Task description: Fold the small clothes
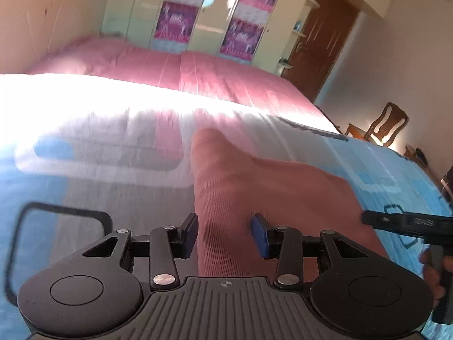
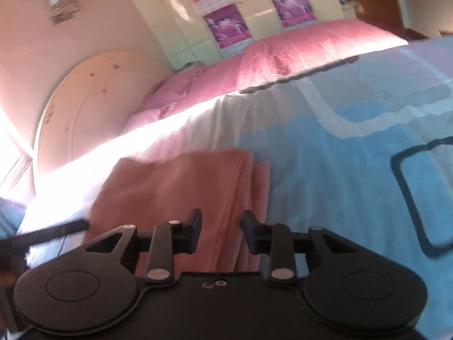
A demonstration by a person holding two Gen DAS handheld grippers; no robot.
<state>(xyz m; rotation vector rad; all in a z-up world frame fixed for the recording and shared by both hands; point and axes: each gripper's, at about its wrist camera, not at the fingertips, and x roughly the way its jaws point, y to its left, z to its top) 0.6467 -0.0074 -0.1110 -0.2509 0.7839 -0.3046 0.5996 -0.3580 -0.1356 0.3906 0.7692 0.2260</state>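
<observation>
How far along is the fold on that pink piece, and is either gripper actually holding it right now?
Done: the pink garment lies on the blue-and-white bedspread already doubled, with layered edges showing along one side. In hand: nothing clearly gripped; the left gripper and right gripper both stand open over the cloth, pads apart. Left: probably a last fold or tidy-up, though blur hides the exact shape.

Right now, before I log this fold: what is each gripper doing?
Left gripper: open, pink cloth between its fingers, not pinched.
Right gripper: open over the cloth, holding nothing.

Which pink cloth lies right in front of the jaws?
The small salmon garment on the blue cover; the pink bedspread lies far behind it.
</observation>
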